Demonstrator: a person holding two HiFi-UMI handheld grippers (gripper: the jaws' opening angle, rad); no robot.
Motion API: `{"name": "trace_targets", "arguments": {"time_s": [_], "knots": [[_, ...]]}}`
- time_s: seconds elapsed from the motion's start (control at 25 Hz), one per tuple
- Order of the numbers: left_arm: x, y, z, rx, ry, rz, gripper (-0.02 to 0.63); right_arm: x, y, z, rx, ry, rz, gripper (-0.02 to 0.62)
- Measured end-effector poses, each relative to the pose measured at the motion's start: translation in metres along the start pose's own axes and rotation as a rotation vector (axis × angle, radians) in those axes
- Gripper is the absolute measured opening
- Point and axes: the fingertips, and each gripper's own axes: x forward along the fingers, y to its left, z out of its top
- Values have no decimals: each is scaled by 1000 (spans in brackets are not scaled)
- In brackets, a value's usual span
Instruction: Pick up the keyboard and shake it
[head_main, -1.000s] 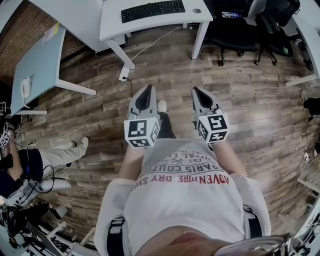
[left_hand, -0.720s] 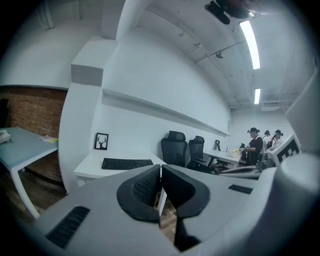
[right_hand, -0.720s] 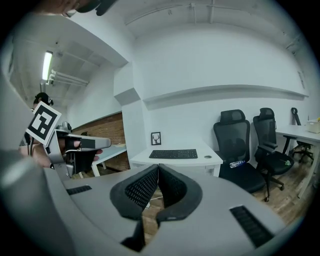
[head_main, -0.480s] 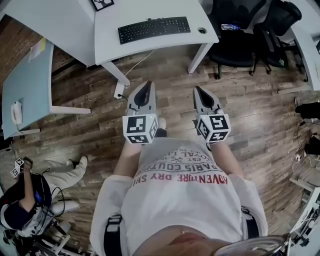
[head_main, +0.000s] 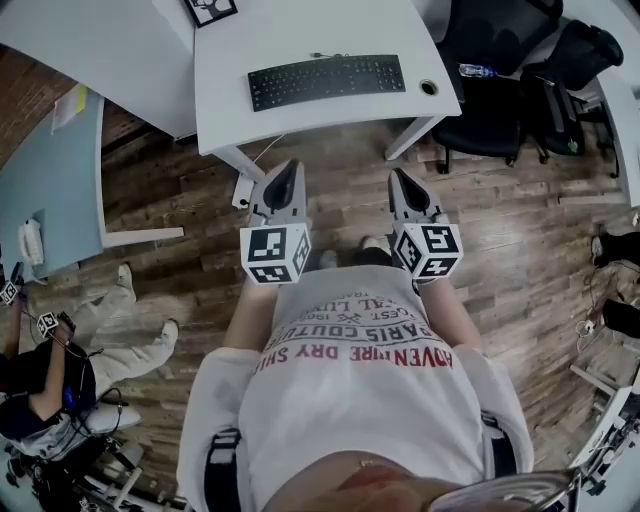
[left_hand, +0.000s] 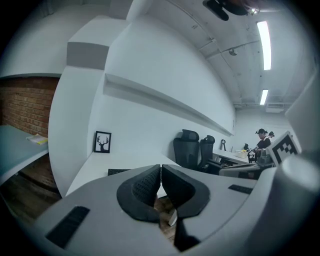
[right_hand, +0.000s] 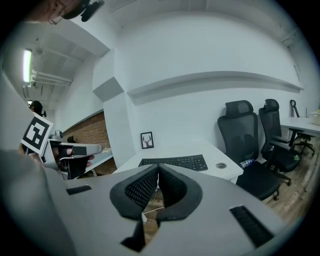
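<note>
On the white worktop (head_main: 300, 40): one black keyboard (head_main: 327, 81), two office chairs (head_main: 495, 95) nearby. Left gripper (head_main: 288, 168) and right gripper (head_main: 396, 176) jaws fully closed, holding nothing. Shirt (head_main: 360, 390) says "ADVENTURE".

White office with a wood floor, seen from where I stand

Brown wood planks (head_main: 500, 230) run under me. Ahead is a white desk (head_main: 300, 30), and a framed deer picture (left_hand: 102, 142) stands at its back against the white wall (right_hand: 200, 55), which has a long ledge (right_hand: 215, 80) across it. Two black office chairs (head_main: 490, 100) stand just beside the desk on my right. A pale blue table (head_main: 55, 190) is on my left, by a brick wall (left_hand: 25, 105). Strip lights (left_hand: 263, 45) glow on the ceiling.
</note>
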Motion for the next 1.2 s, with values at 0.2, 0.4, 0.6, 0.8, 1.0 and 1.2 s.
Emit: {"name": "trace_targets", "arguments": {"time_s": [0.2, 0.4, 0.6, 0.8, 1.0, 1.2], "knots": [[31, 30, 3, -29, 5, 67, 31, 49, -17, 12, -2, -3, 42, 26], [76, 54, 3, -99, 8, 142, 31, 107, -45, 25, 0, 1, 108, 26], [137, 68, 20, -109, 19, 225, 31, 170, -84, 56, -13, 17, 172, 26], [194, 76, 32, -126, 16, 276, 31, 221, -128, 80, -28, 28, 213, 26], [237, 74, 33, -143, 17, 287, 31, 252, -166, 78, -21, 83, 218, 26], [264, 83, 22, -160, 67, 276, 31, 274, -195, 64, 1, 138, 184, 26]]}}
